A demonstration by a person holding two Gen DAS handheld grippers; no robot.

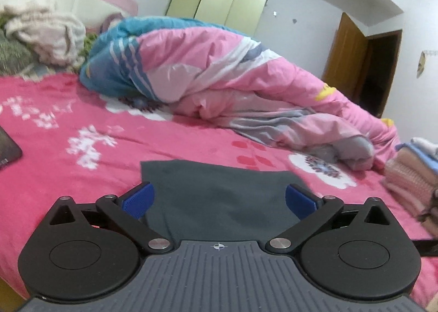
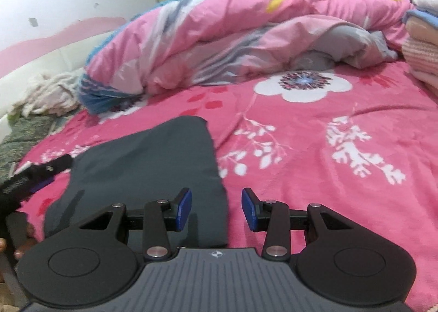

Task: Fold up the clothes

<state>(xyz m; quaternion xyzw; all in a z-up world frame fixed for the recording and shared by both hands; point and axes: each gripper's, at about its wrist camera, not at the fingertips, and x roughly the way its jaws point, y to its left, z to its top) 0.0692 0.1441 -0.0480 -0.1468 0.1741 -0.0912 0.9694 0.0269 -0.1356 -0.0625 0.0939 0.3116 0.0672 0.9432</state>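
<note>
A dark grey garment [image 1: 219, 197] lies flat on the pink flowered bed sheet [image 1: 68, 175], folded into a rough rectangle. My left gripper [image 1: 219, 200] is wide open just above its near part, blue pads [image 1: 138, 198] spread to either side. In the right wrist view the garment [image 2: 153, 169] lies to the left. My right gripper [image 2: 216, 209] is open over its right edge, the left pad above the cloth, the right pad [image 2: 249, 209] above the sheet. The left gripper [image 2: 30, 178] shows at the far left edge.
A bunched pink and blue quilt [image 1: 232, 74] lies across the far side of the bed. A cream blanket [image 1: 46, 30] sits at the headboard. Folded clothes [image 2: 421, 46] are stacked at the right. A dark flat object [image 1: 6, 148] lies at the left edge.
</note>
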